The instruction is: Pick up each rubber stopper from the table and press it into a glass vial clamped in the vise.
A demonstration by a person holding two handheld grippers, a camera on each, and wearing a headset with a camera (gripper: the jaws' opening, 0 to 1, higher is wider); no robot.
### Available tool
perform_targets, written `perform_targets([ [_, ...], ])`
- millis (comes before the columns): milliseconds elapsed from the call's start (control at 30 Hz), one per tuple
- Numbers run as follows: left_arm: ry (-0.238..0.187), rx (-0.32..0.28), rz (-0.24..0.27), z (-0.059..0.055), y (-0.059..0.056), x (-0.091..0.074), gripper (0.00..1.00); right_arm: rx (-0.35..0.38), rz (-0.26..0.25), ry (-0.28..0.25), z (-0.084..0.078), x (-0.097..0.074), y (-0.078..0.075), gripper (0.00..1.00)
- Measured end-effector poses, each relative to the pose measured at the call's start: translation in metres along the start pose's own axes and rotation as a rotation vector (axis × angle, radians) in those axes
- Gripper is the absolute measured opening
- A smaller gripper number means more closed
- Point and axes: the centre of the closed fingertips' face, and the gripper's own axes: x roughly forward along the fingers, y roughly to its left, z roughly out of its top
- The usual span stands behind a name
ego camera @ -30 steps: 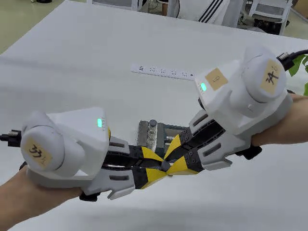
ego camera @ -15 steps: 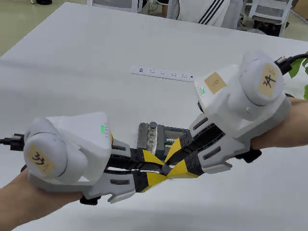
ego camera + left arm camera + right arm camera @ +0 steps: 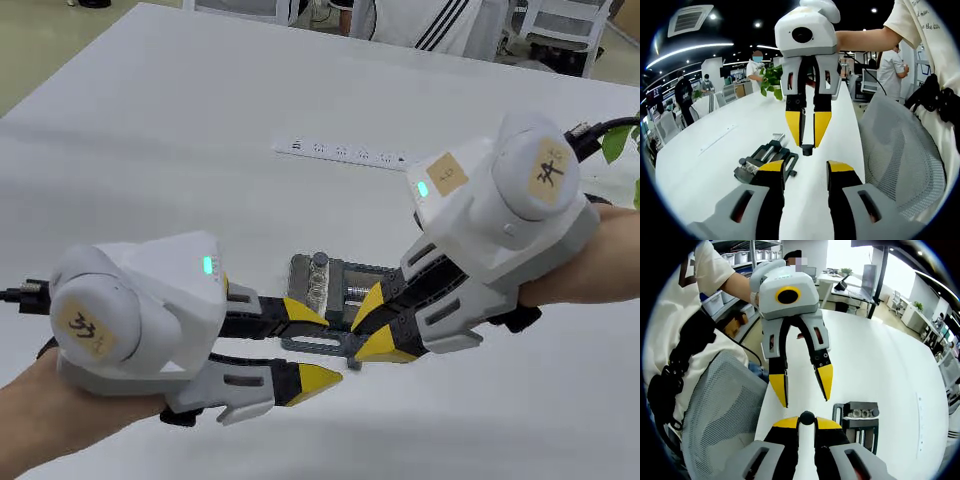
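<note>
the rubber stopper, a small dark round plug, sits pinched between the yellow tips of the right gripper, whose jaws are drawn in almost together on it. the left gripper view shows the same plug from the other side, hanging at the point of the downward-aimed right gripper. in the head view the tips hide it and it cannot be made out. the left gripper faces the right one nose to nose, its jaws spread wide with nothing between them, and the stopper lies just ahead of that gap. the vise stands on the white table just beyond both sets of tips. the stopper is off to its near side rather than over it. the right gripper view shows the round mouths of the glass vials in a row in the vise; the head view shows them upright with a dark cap on the far one. farther back on the table lies a white power strip. a grey mesh chair stands by the table's edge, beside a person in a white shirt, and a green plant stands at the table's far end.
</note>
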Motion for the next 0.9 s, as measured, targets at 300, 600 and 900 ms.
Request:
perform_targets([
  [300, 0.038, -0.068, 0.097, -0.029, 0.018, -0.007, 0.69, 0.028, -0.018, 0.013, -0.007, 0.004, -0.006, 0.06],
  [600, 0.048, -0.184, 0.174, -0.049, 0.034, -0.020, 0.99, 0.041, -0.016, 0.033, -0.015, 0.008, -0.007, 0.06],
  [900, 0.021, -0.218, 0.193, -0.049, 0.035, -0.027, 0.99, 0.041, -0.027, 0.049, -0.020, 0.010, -0.017, 0.06],
])
